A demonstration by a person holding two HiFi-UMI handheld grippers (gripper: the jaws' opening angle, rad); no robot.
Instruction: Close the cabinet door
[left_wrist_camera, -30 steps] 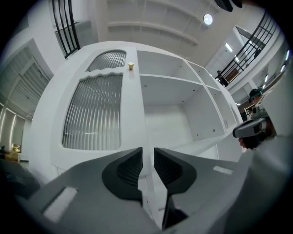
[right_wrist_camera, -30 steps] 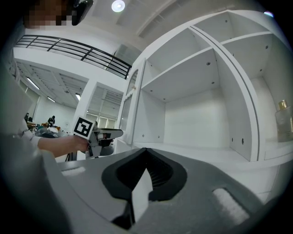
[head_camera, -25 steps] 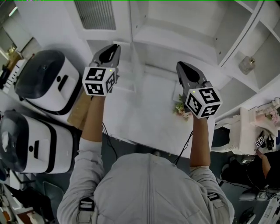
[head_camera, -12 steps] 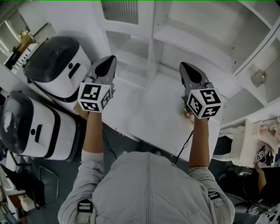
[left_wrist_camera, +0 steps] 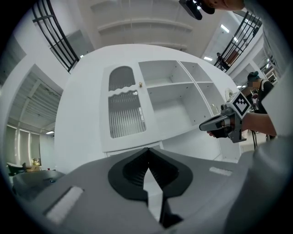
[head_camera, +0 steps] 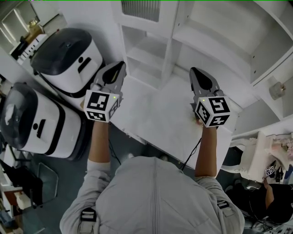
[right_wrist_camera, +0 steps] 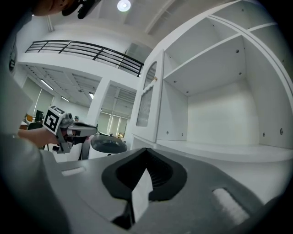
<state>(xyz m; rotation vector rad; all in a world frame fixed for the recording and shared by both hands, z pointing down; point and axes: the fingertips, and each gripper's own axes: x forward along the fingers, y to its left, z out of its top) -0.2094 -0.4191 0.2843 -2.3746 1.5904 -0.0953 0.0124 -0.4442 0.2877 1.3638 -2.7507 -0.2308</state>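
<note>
Cabinet door [left_wrist_camera: 123,106], a ribbed-glass panel, lies flush over the left bay of the white cabinet, beside its open shelves [left_wrist_camera: 176,98]. Left gripper [head_camera: 120,66] and right gripper [head_camera: 194,72] hover above the worktop [head_camera: 153,121] facing the cabinet. The fingers of each are pressed together, holding nothing.

A person in a pale grey jacket [head_camera: 155,196] stands at the near edge of a white cabinet ledge [head_camera: 155,121]. The grey left gripper [head_camera: 120,66] hangs over the ledge's left corner and the grey right gripper [head_camera: 194,72] over its right part. Both point away from the person, tips together. Beyond the ledge rise open white shelves [head_camera: 149,55] and a white door with a ribbed pane [head_camera: 141,9]. Left of the ledge stand a white machine with a dark grey domed top [head_camera: 64,57] and, nearer the person, a second such machine [head_camera: 34,125].
</note>
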